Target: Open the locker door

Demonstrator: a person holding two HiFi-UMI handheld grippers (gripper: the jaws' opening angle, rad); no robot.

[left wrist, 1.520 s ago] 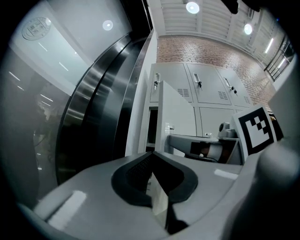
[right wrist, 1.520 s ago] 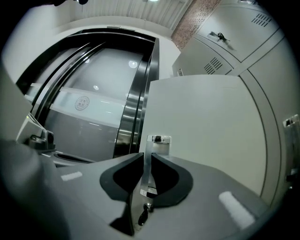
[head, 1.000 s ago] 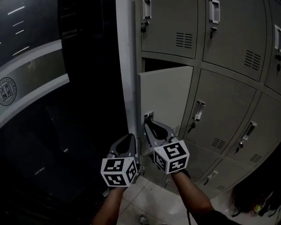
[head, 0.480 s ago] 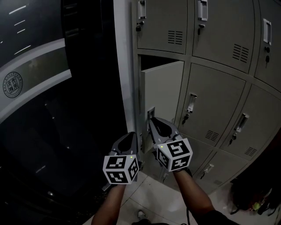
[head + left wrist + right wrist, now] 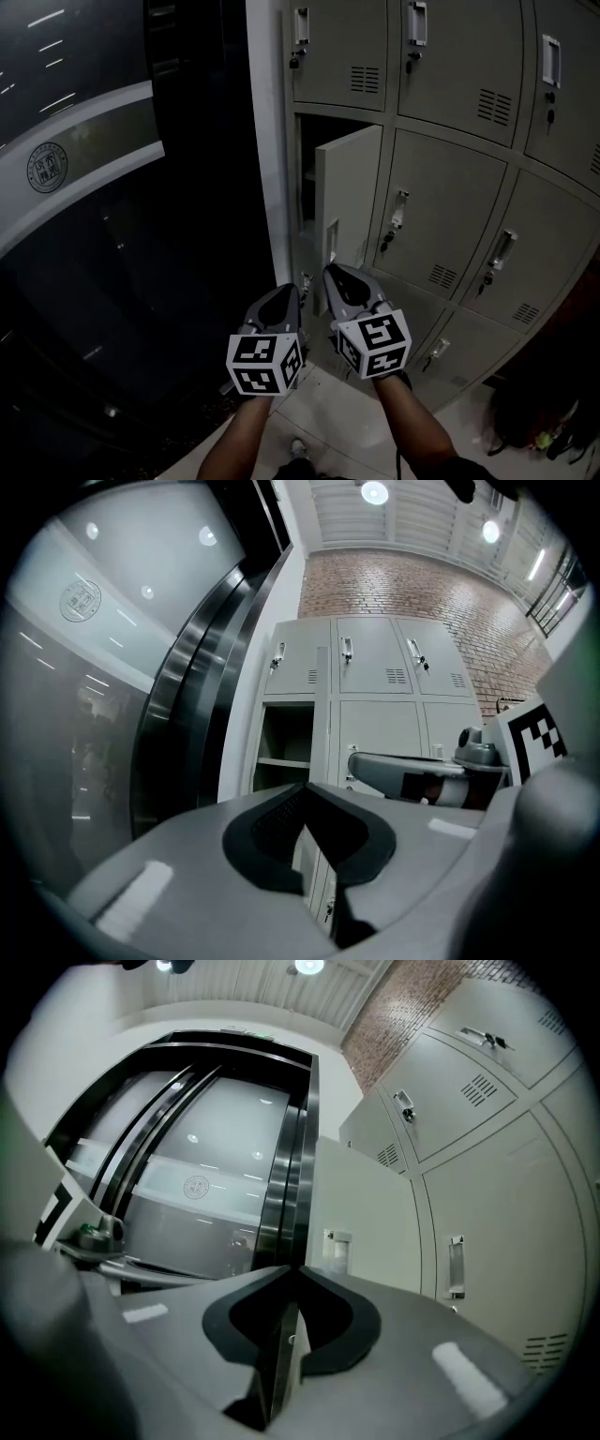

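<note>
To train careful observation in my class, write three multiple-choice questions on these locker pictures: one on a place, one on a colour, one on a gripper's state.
1. Where is the open locker door?
A. top row, left column
B. second row, left column
C. second row, right column

2. What colour are the lockers?
A. light grey
B. red
C. blue

3. What is the right gripper doing?
A. hanging open, away from the door
B. gripping a key
C. gripping the door's edge

Answers:
1 B: the dark compartment stands open just under the top locker of the left column.
2 A: every door is pale grey.
3 C: in the right gripper view its fingers, which have just been closing, clamp the door's thin edge.
</note>
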